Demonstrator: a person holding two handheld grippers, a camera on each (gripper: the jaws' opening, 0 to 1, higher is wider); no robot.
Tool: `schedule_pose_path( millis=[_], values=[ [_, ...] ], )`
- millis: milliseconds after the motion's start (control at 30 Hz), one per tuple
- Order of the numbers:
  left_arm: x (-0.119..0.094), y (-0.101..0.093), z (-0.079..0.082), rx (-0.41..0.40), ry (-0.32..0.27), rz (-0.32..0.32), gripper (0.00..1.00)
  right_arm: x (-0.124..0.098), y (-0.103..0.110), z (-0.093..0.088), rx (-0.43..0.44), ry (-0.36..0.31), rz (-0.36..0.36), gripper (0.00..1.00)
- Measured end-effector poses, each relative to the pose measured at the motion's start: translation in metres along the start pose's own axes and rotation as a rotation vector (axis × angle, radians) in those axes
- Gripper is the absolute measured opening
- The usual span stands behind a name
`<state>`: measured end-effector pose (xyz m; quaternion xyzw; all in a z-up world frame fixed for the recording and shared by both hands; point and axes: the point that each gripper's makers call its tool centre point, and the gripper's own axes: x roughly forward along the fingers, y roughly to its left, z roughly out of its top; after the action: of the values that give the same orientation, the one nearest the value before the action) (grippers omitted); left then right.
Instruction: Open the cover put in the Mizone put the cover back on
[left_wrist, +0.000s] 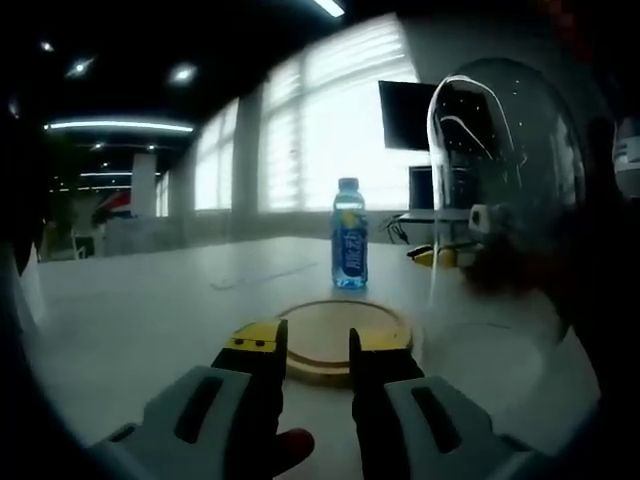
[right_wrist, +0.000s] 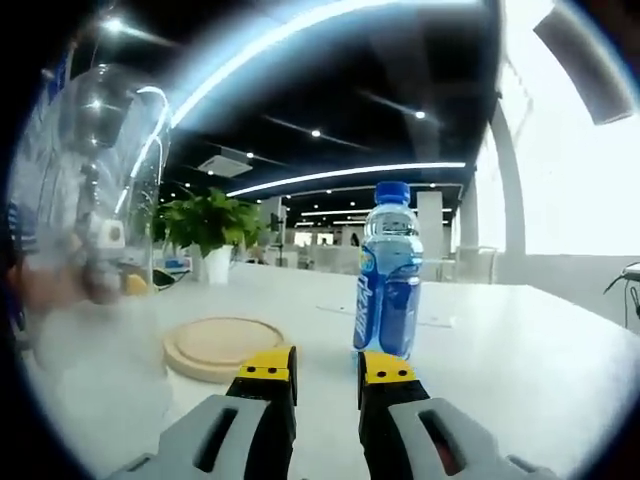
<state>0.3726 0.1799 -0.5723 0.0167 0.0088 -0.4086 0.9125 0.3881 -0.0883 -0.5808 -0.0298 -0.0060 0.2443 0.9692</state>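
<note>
Both tools hold nothing: the right tool (right_wrist: 327, 365) is slightly spread, lined up just before the Mizone bottle (right_wrist: 388, 270), as if to grasp it. The bottle stands on the table (right_wrist: 520, 350) beside the wooden base (right_wrist: 222, 345). The left tool (left_wrist: 318, 345) is parted at that base, and the glass cover (left_wrist: 505, 190) is raised beside it, freeing the base.

Our two grippers, both empty

Our left gripper (left_wrist: 318, 352) has its jaws parted with nothing between; our right gripper (right_wrist: 327, 372) likewise holds its jaws slightly apart, gripping nothing.

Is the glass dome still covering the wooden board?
No, it is off. The clear dome is lifted beside the bare wooden board; the bottle stands upright behind it.
</note>
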Motion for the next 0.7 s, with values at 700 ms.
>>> schedule_pose_path(
  millis=[700],
  values=[
    [0.001, -0.002, -0.002, 0.021, 0.013, -0.003, 0.20, -0.008, -0.030, 0.006, -0.019, -0.020, -0.136, 0.18]
  ],
)
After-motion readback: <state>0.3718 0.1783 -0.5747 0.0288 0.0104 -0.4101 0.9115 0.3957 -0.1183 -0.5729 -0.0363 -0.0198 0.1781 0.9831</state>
